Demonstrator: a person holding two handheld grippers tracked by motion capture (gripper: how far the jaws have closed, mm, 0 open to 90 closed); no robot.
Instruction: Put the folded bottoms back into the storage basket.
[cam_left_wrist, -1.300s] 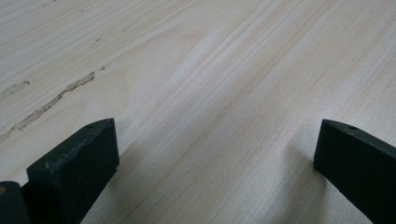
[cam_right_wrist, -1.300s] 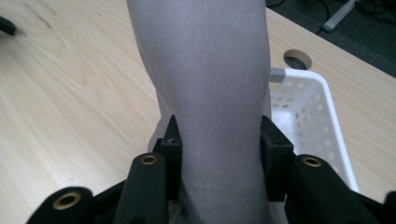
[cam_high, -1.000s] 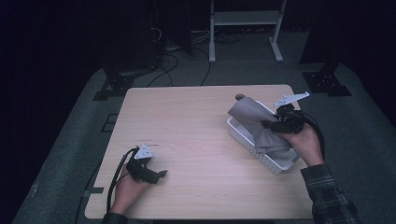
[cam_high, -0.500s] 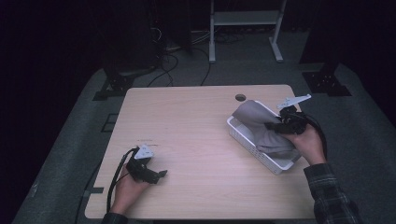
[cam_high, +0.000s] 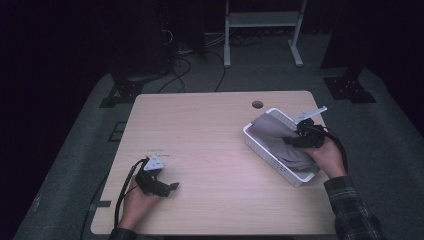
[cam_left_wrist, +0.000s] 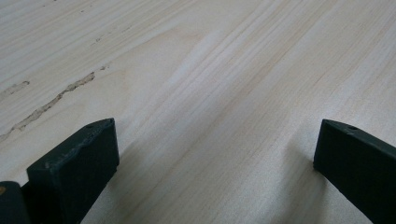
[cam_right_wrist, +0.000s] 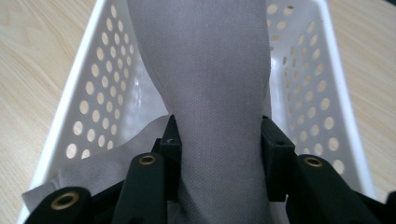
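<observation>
Near the front left corner of the pale wood-grain table (cam_high: 210, 145), our left gripper (cam_high: 167, 187) rests on the bare top, its two black block-shaped jaws spread wide with nothing between them; in the left gripper view the grain runs in long diagonal streaks, with a rough scuff at the left. Toward the right edge we find a white plastic basket (cam_high: 260, 145), rectangular, its walls punched with round holes, its long axis running on a diagonal from the back toward the front right corner. In it lies a grey cloth (cam_right_wrist: 205, 70), finely woven and matte, stretched along the basket's length. Our right gripper (cam_right_wrist: 219, 149) pinches a gathered band of that cloth between its black jaws, above the basket's front end.
</observation>
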